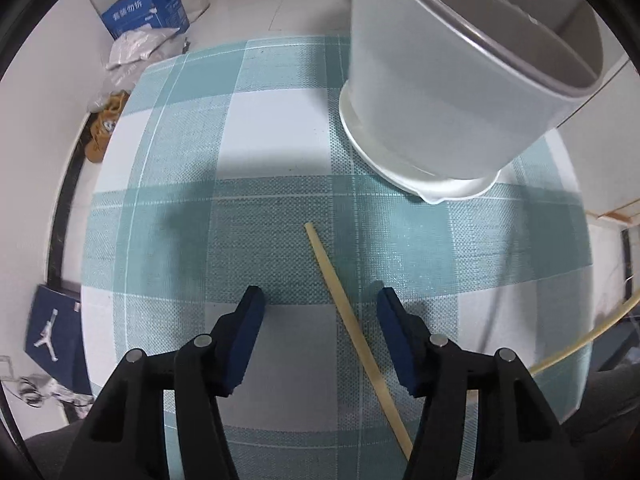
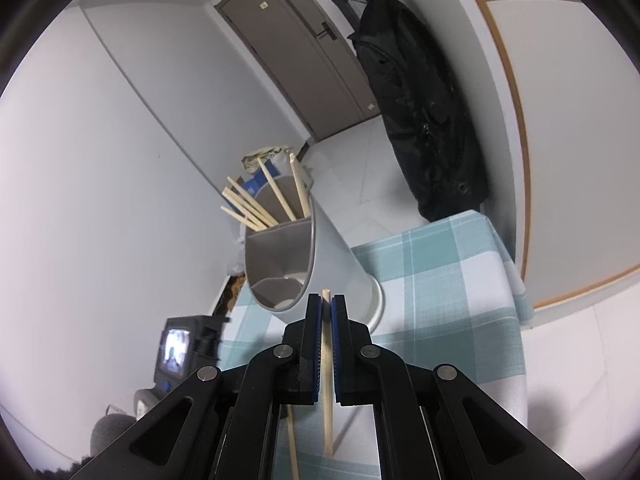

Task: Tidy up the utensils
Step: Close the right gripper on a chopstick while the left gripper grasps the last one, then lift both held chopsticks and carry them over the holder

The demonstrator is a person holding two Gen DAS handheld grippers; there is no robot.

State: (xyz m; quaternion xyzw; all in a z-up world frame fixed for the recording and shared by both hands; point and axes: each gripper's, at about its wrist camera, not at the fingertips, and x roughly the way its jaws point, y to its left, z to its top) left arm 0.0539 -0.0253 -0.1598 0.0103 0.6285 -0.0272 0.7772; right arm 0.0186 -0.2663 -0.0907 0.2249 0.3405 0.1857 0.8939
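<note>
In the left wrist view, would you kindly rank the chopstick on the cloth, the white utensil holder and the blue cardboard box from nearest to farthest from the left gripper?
1. Chopstick: lying between the open left gripper fingers.
2. White utensil holder: upper right, on the tablecloth.
3. Blue cardboard box: upper left, on the floor beyond the table.

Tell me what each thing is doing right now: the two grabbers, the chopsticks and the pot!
Left gripper: open, jaws either side of a chopstick, not pressing it.
Chopstick on the cloth: lying flat, loose.
Right gripper: shut on a chopstick.
Held chopstick: clamped, in the air.
Pot: upright on the checked cloth, chopsticks in one compartment, the near one empty.
</note>
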